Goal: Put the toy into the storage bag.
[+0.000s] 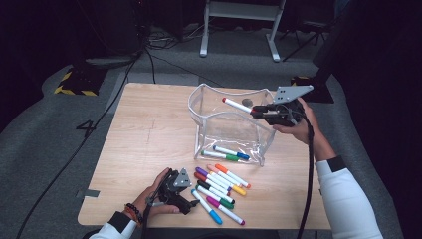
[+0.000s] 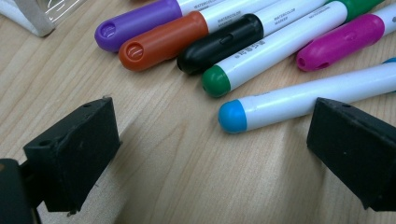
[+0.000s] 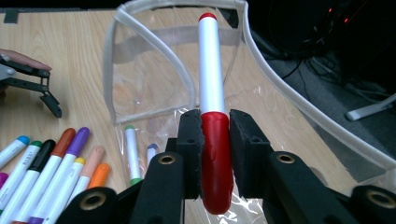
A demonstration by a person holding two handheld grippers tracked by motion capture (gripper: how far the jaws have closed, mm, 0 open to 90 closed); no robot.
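Note:
My right gripper (image 1: 260,113) hangs over the open top of a clear plastic pouch (image 1: 234,130) and is shut on the red cap of a red-and-white marker (image 3: 211,70). The marker's white barrel points out over the pouch mouth (image 3: 156,44). Two markers, one green-capped (image 3: 131,154), lie inside the pouch. My left gripper (image 1: 193,204) rests near the table's front edge, open, next to a row of several loose markers (image 1: 219,186). In the left gripper view its jaws straddle bare wood, and the tip of a blue-capped marker (image 2: 299,100) lies between them, apart from both pads.
The loose markers include purple (image 2: 140,23), orange-red (image 2: 163,44), black (image 2: 224,42), green (image 2: 280,53) and magenta (image 2: 341,42) caps, lying side by side. The wooden table (image 1: 149,129) has bare room on its left half. Cables and a stand's white feet (image 1: 239,30) lie on the floor beyond it.

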